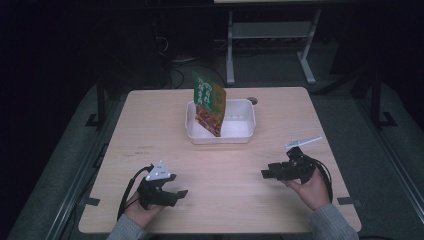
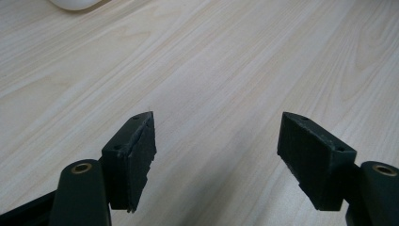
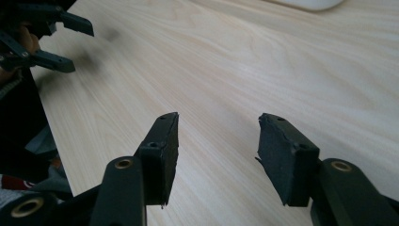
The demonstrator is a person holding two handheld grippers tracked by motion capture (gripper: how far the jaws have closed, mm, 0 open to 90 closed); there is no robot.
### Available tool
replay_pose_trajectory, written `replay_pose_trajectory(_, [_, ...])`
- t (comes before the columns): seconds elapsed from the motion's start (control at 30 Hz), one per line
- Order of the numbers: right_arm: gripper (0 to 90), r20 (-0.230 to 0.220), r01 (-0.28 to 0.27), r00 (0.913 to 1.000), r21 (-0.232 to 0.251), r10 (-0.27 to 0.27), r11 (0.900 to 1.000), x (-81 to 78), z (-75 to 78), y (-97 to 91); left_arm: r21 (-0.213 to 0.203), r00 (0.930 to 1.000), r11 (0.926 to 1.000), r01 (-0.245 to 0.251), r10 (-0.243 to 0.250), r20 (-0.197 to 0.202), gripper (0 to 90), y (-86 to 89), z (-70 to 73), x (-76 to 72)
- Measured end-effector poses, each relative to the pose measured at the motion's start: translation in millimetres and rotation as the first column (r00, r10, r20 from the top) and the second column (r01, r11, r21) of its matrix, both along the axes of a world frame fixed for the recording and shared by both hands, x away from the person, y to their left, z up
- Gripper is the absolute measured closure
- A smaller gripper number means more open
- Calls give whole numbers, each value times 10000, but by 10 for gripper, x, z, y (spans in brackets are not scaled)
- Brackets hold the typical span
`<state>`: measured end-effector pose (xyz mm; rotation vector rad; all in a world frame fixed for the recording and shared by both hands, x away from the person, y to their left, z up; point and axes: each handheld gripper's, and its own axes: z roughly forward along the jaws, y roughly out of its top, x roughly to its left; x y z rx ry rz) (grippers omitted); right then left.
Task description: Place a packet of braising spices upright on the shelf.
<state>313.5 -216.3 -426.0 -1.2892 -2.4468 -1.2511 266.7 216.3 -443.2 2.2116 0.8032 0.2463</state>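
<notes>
Beyond both grippers, the packet [image 1: 210,103] leans upright in the white tray [image 1: 245,129]; left gripper [image 1: 175,191] and right gripper [image 1: 266,173] hover released, empty, above the desk [image 1: 150,130].

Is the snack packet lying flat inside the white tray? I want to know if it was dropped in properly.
No: in the high view the snack packet stands upright, leaning in the left part of the white tray, its top well above the rim.

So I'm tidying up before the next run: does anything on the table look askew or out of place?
Yes: the green and orange food pouch stands tilted in the white tray, poking well above its rim instead of lying flat. Nothing looks spilled or damaged.
</notes>
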Motion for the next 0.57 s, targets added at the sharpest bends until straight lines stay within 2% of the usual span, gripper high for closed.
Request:
replay_pose_trajectory(0.43, [454,-76,1,10000,-21,-2,10000,-228,-199,-11,30,10000,10000,31,-31,-46,281,-7,-6,-6])
replay_pose_trajectory(0.57, [448,33,14,10000,-53,-14,10000,-295,-236,-4,8,10000,10000,40,-40,-53,281,-13,-7,-9])
